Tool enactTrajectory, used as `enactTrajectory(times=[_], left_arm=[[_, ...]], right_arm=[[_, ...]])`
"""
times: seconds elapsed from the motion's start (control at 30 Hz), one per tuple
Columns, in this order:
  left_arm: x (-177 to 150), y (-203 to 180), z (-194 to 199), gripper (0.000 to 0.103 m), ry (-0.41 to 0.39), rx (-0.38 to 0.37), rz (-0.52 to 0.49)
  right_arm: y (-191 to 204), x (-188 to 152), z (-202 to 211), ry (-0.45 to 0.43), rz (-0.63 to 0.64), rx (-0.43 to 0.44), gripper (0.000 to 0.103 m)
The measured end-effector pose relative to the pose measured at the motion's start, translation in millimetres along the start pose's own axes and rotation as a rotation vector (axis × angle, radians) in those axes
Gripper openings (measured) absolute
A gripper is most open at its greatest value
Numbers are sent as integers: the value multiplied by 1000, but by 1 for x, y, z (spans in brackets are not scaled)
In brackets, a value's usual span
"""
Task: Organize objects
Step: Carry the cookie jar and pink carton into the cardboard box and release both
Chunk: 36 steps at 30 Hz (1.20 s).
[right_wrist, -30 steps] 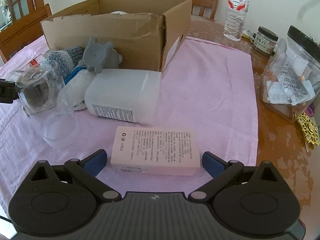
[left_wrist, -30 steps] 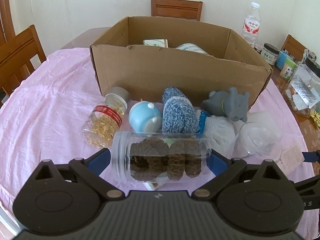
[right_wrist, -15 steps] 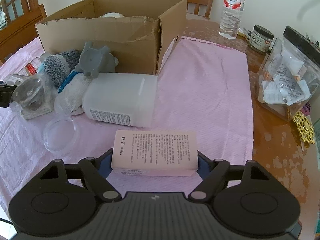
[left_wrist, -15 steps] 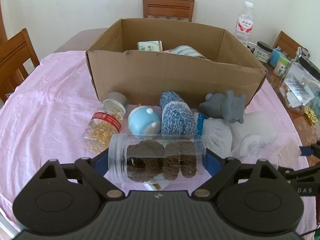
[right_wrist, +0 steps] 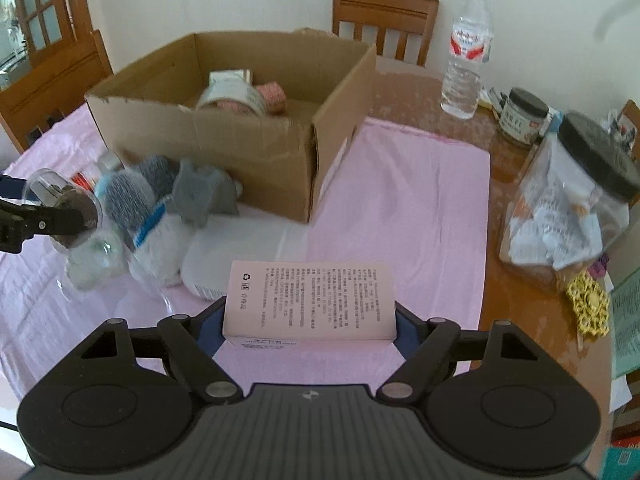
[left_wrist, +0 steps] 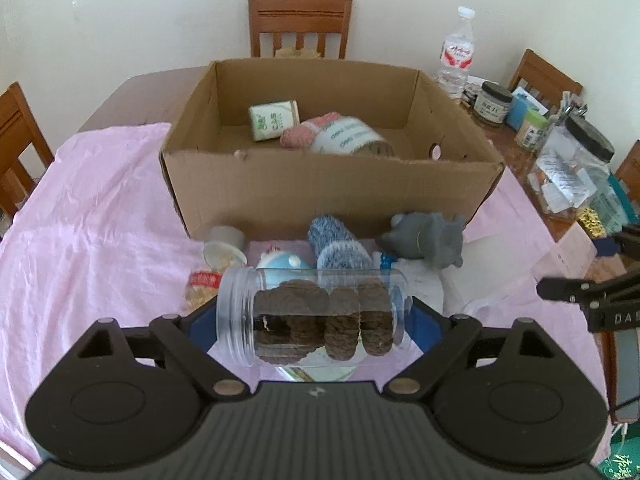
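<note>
Your left gripper (left_wrist: 314,318) is clamped on the jar (left_wrist: 314,316), a clear one lying sideways between the pads with dark round pieces inside; it looks lifted off the pink cloth (left_wrist: 100,220), short of the box (left_wrist: 320,196). Your right gripper (right_wrist: 310,320) is closed on the pink carton (right_wrist: 308,300), gripped at its two ends, printed face up, and it also appears clear of the cloth, in front of the box's near right corner.

Judging by what lies where, you are early to midway. Inside the box you have a small green-and-white pack (left_wrist: 274,119), a pink knit piece (left_wrist: 306,132) and a labelled roll (left_wrist: 352,142). Both held items look headed there next, and the opening is wide and unobstructed.

Still out on the cloth, crowded against the box's front wall: a pill bottle (left_wrist: 212,268) on its side, a blue ball toy (left_wrist: 282,266), a blue-grey sock (left_wrist: 338,246), a grey rubber toy (left_wrist: 428,240), a white knit item (right_wrist: 160,240), a white bottle (right_wrist: 236,252) lying flat, and something clear beside it that is too blurred to name.

To the right, on bare table, a water bottle (right_wrist: 466,64), a black-lidded jar (right_wrist: 524,118) and a big canister (right_wrist: 576,200) stand apart; I can't tell whether they belong to the job.
</note>
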<state>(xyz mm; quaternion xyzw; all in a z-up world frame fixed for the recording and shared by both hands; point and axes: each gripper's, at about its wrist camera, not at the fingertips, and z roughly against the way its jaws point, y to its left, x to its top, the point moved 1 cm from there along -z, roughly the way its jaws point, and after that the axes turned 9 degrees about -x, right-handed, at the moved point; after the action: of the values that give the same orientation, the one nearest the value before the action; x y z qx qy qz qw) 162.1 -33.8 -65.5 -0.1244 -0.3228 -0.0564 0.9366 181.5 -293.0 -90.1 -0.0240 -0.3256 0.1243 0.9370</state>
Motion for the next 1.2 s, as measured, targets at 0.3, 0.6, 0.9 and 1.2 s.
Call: enactTrajectory(times=[0.3,0.6,0.9,1.2], left_arm=[[45,9,16,92,-23,-38,-65],[107,22,11,92,-86,-33,-115],[130,42,-9,99,-88,-18,-73],[116,54,-12,100,-66,-10,-82]], right_arm=[[-3,42,16,-63,26,27,84],[2,89,22,-125,25,69,84],[11,128,17,-171,52,59,84],[17,160,-10,-160,79,64,84]])
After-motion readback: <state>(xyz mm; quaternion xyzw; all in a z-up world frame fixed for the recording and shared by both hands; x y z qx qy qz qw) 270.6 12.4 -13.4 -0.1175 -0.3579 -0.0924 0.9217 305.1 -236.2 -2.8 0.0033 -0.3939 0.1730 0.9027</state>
